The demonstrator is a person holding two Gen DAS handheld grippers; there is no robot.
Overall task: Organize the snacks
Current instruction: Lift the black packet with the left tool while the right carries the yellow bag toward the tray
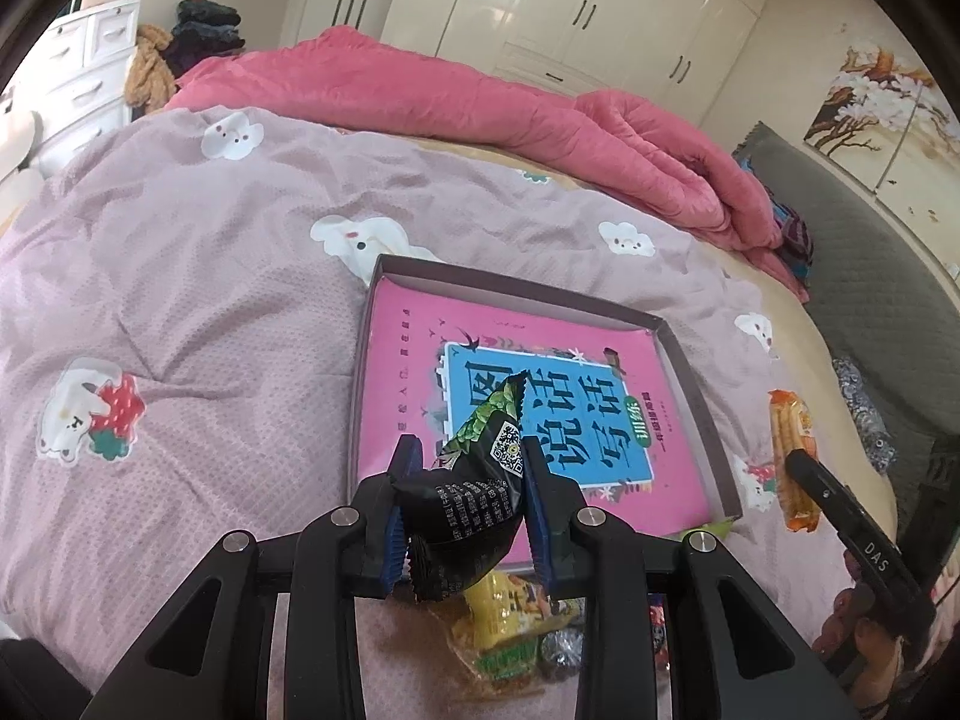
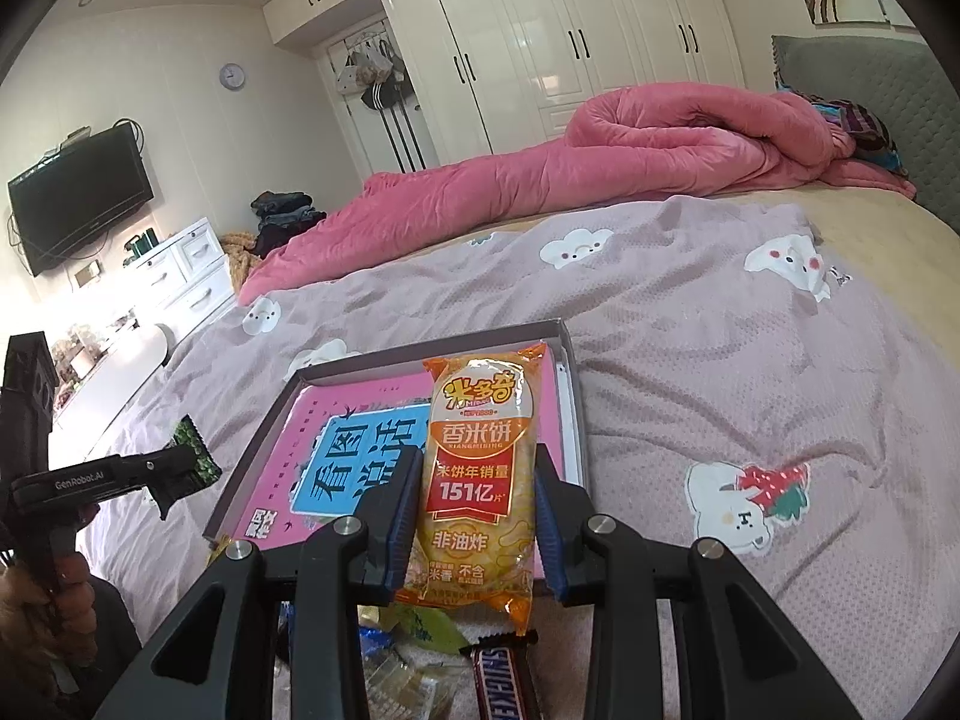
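Note:
My left gripper (image 1: pixel 471 447) is shut on a black and green snack packet (image 1: pixel 474 498), held over the near edge of a shallow grey box (image 1: pixel 516 288). A pink book (image 1: pixel 408 360) lies inside the box. My right gripper (image 2: pixel 478 459) is shut on an orange rice-cracker packet (image 2: pixel 477 480), upright over the box's (image 2: pixel 390 357) near right corner. Each gripper shows in the other view: the right one (image 1: pixel 801 468) with its orange packet (image 1: pixel 792 420), the left one (image 2: pixel 180 468) with its dark packet (image 2: pixel 195 444). Both packets hang above the bed.
Loose snacks lie on the bedspread just in front of the box: a yellow packet (image 1: pixel 510 612), a Snickers bar (image 2: pixel 501 684) and several small wrapped ones. A rolled pink quilt (image 2: pixel 600 156) lies along the far side of the bed. A person's hand (image 2: pixel 66 594) holds the left tool.

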